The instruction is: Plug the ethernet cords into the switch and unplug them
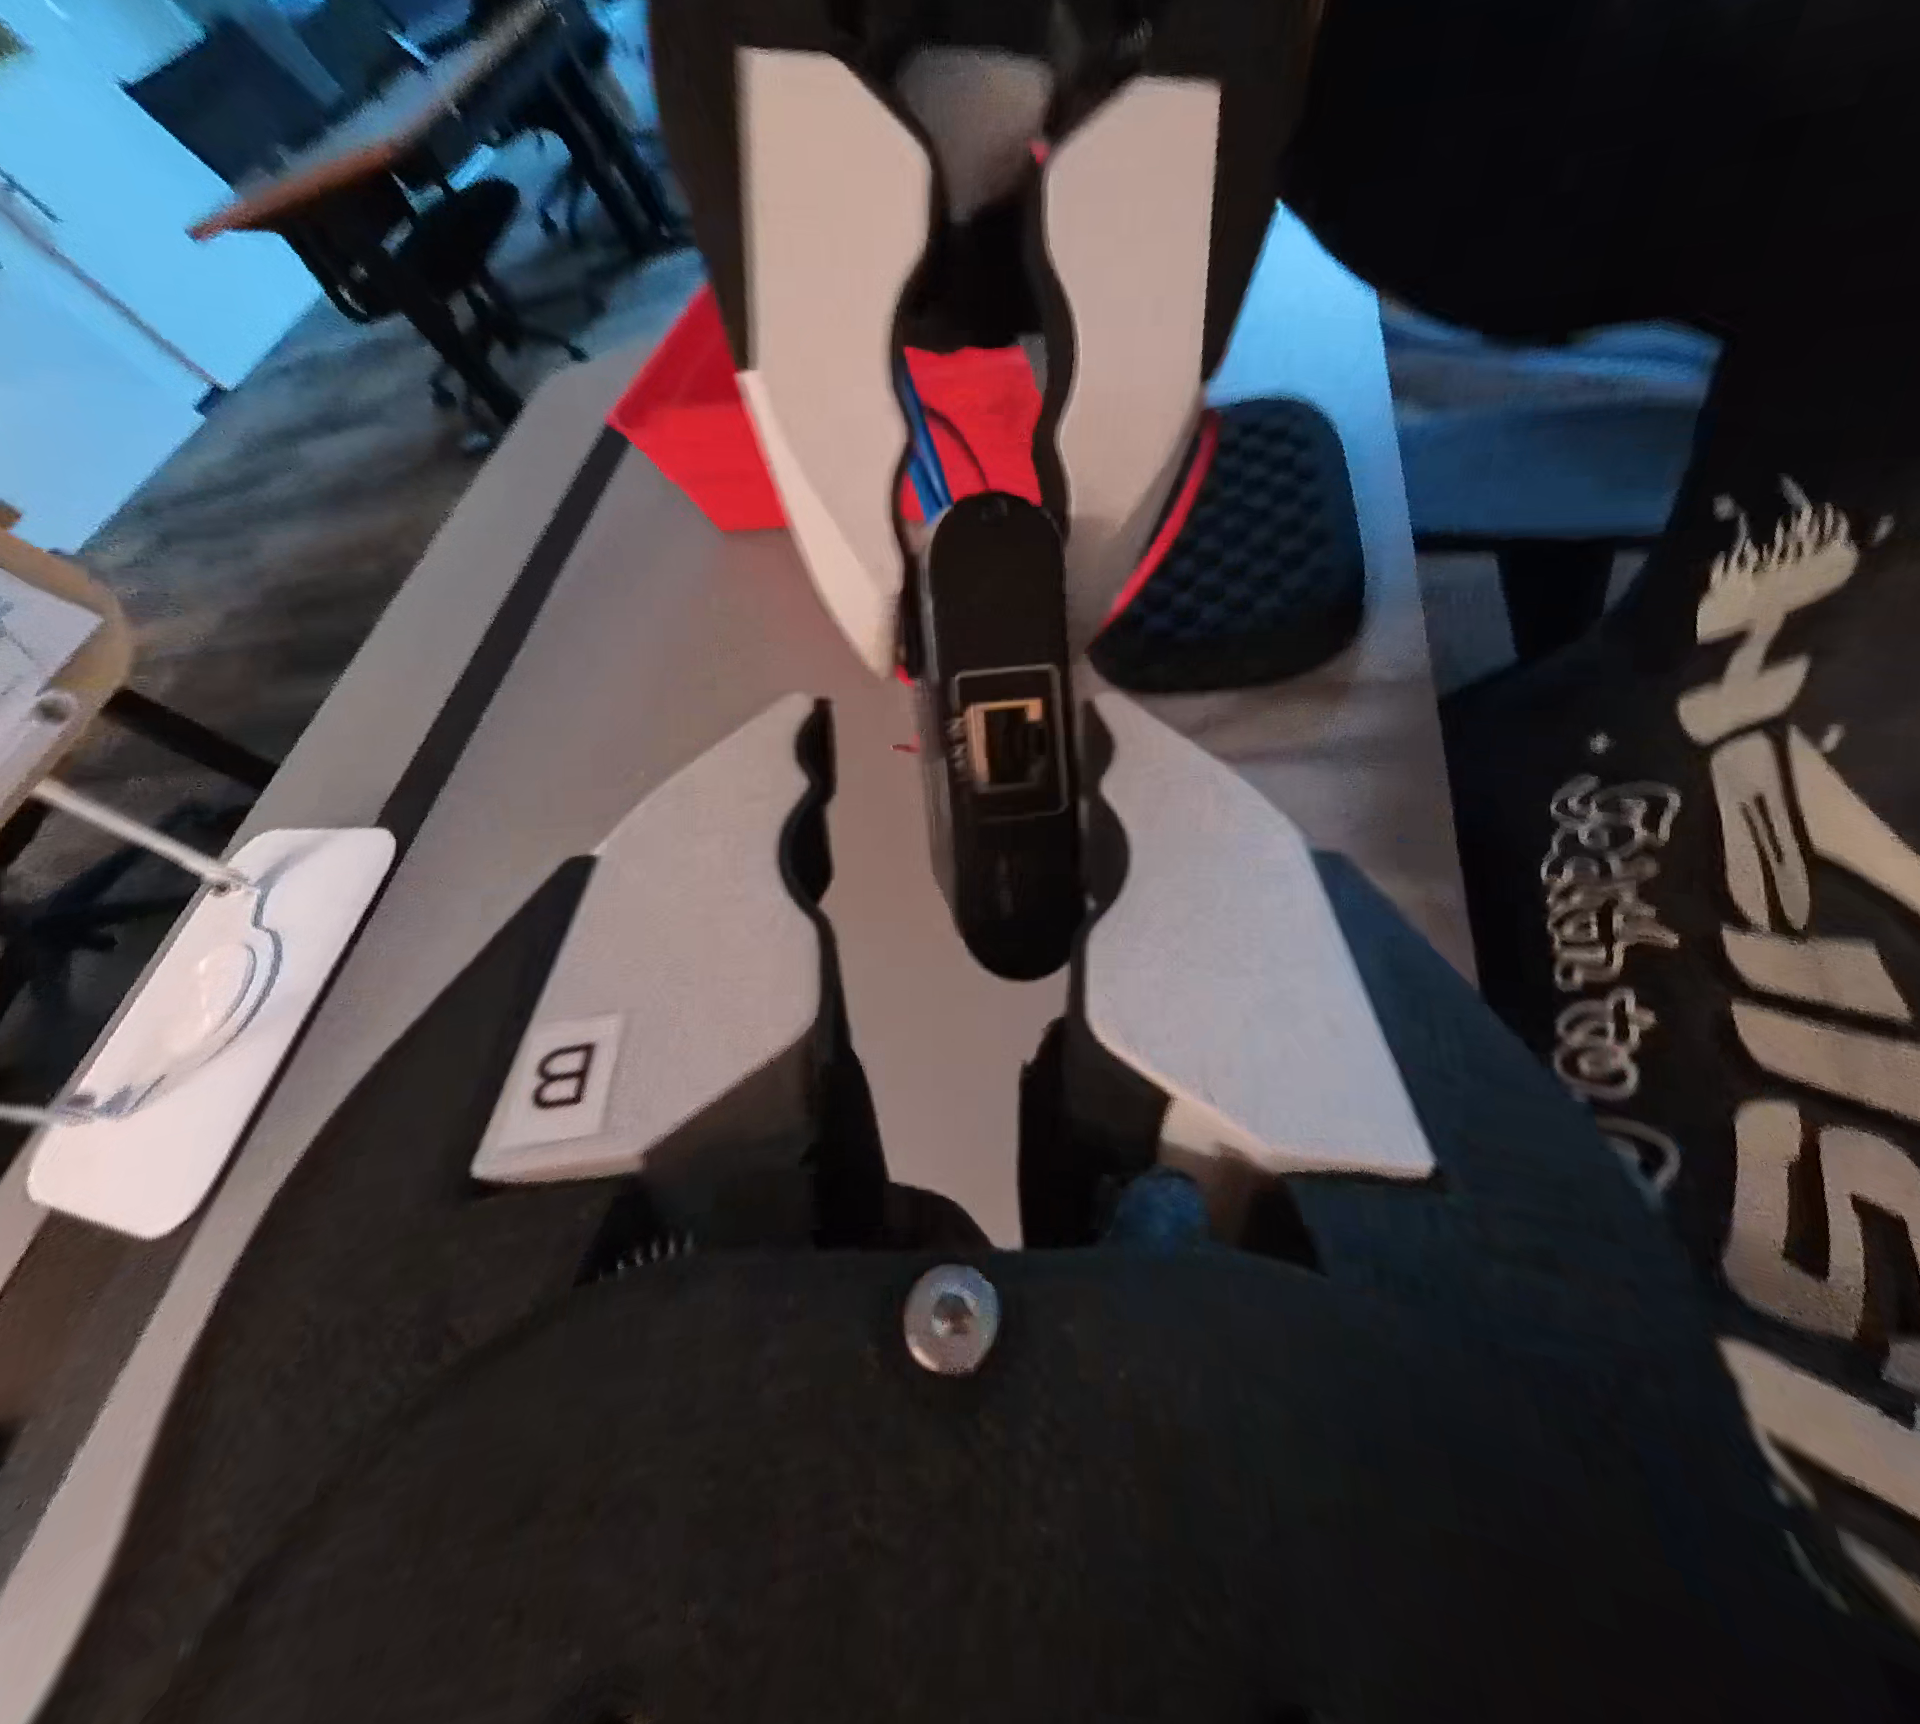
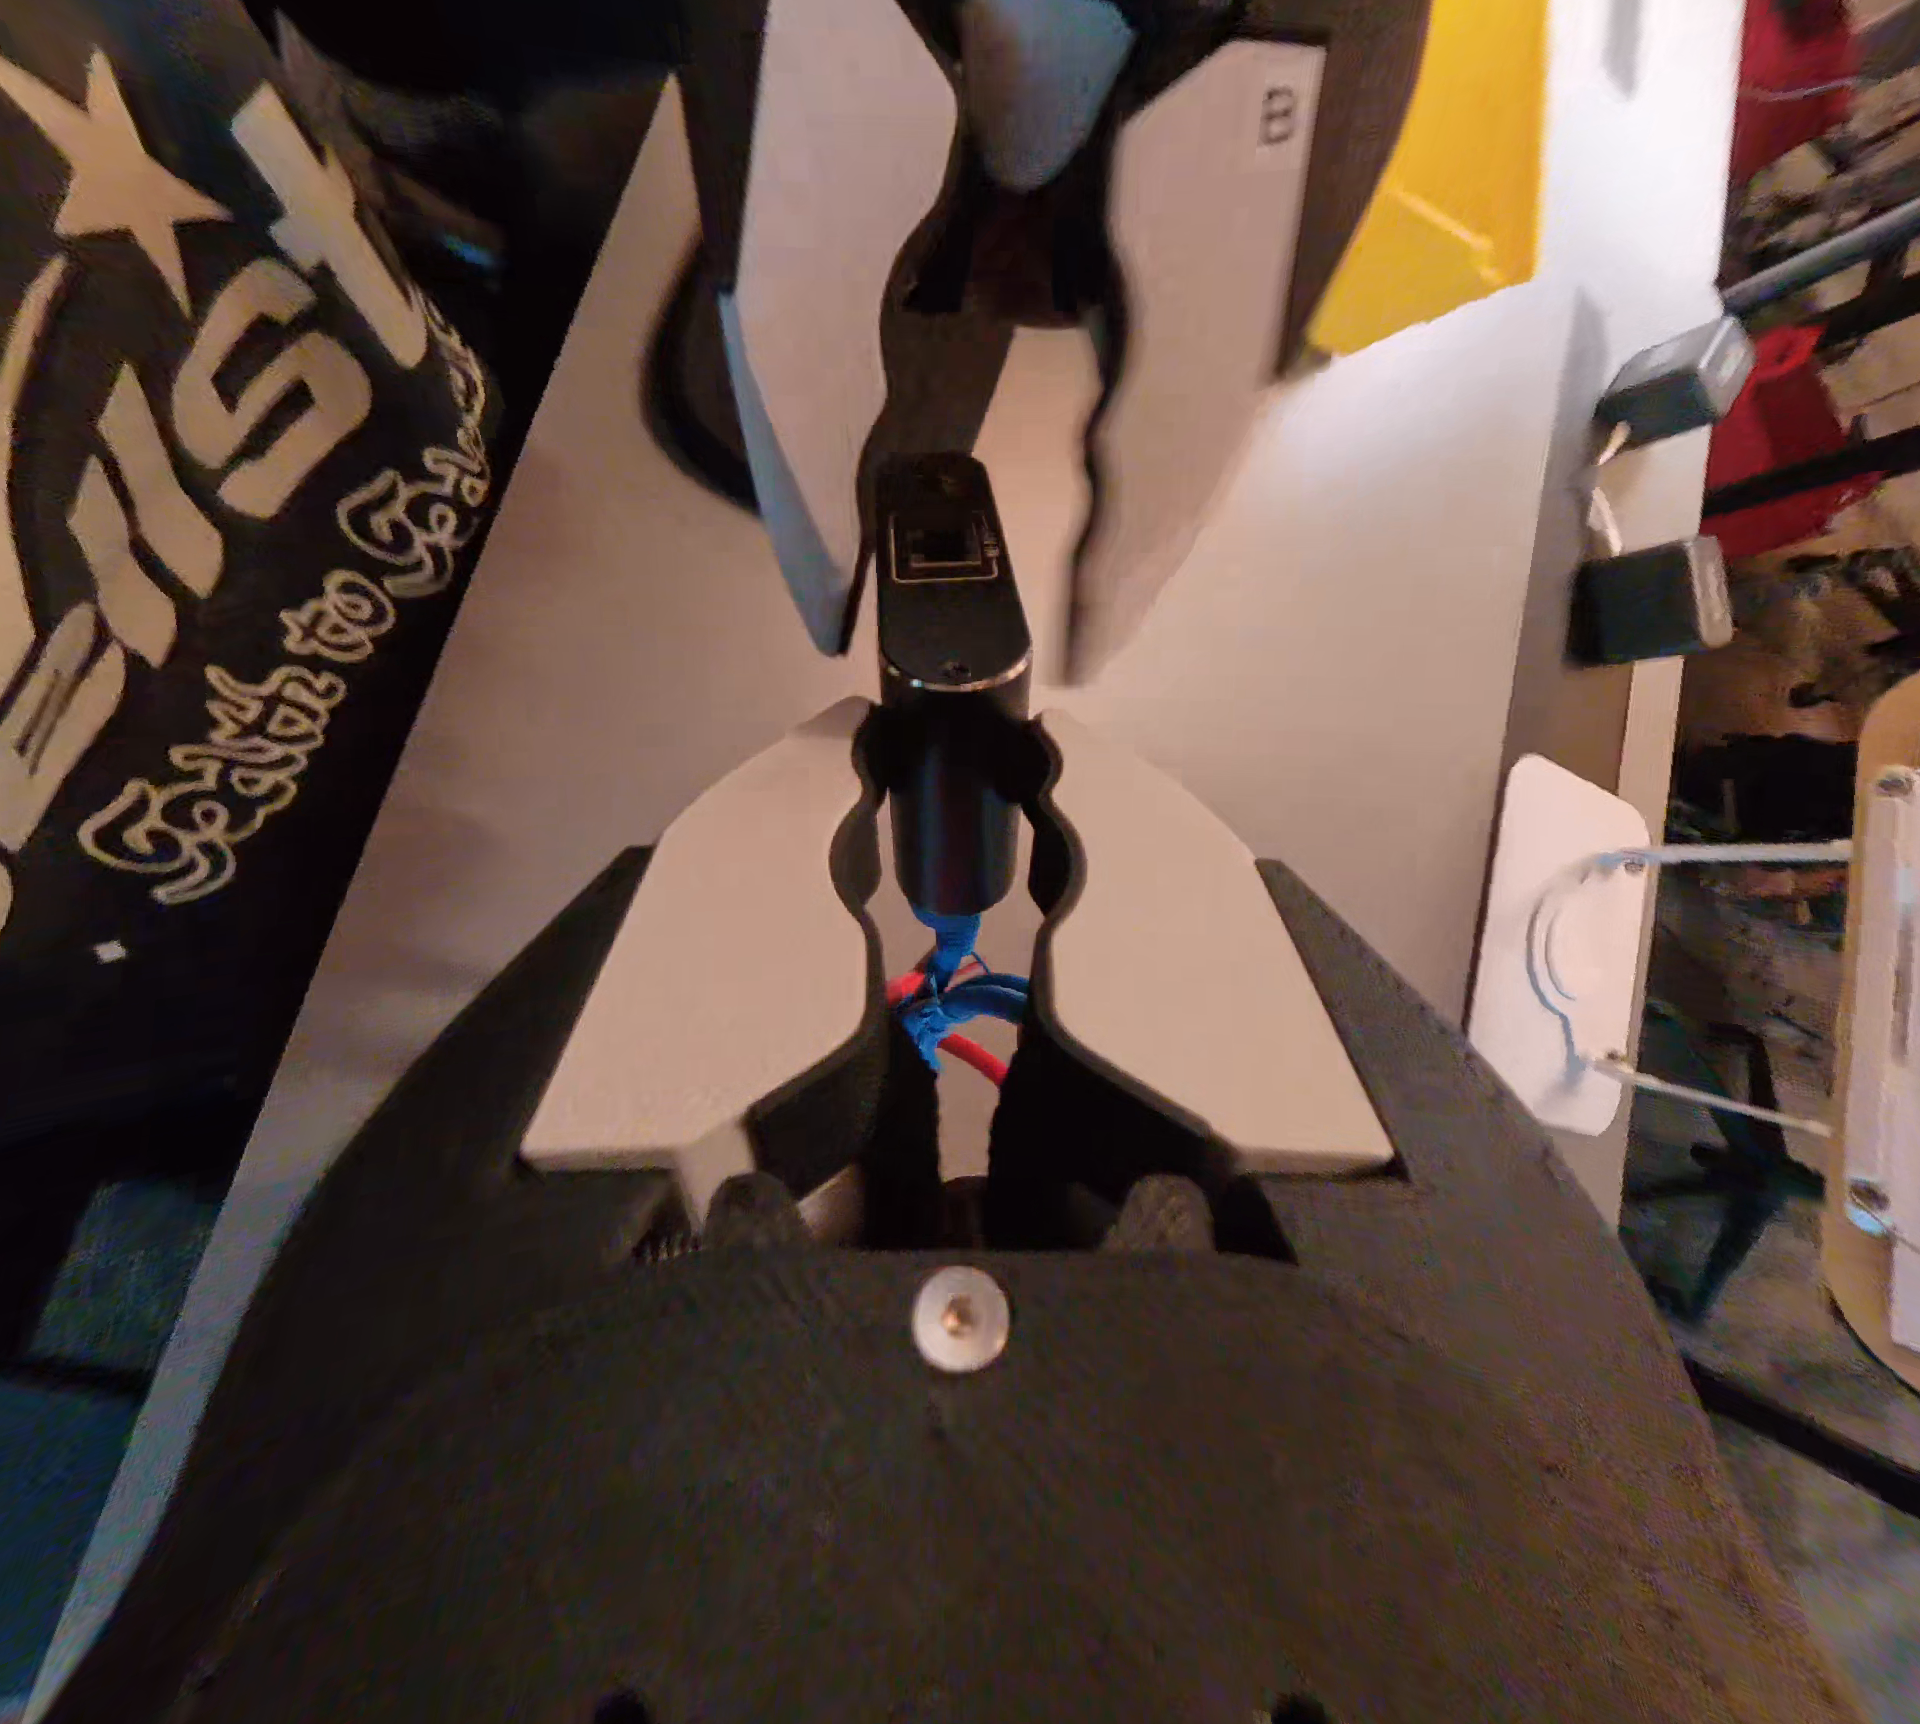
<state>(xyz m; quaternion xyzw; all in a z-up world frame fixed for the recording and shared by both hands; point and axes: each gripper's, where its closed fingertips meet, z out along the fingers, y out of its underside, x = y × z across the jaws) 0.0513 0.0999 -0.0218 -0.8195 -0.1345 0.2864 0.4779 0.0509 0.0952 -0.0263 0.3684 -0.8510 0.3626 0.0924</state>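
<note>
Right now I am gripping the black switch point(image 2: 951, 718) in my right gripper point(image 2: 954, 739), its jaws closing on the body above the grey table point(image 2: 1299, 531). Blue and red cords point(image 2: 951, 999) are trailing from its near end toward my right camera. My left gripper point(image 1: 956, 739) is facing it with jaws standing apart around the port end, and I cannot tell whether they are touching it. A red bin point(image 1: 707, 448) is sitting behind.

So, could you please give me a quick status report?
Right claw shut on switch tail. Left claw open, straddling its other end. Port empty, no cord plugged. Nothing blocking it.
</note>
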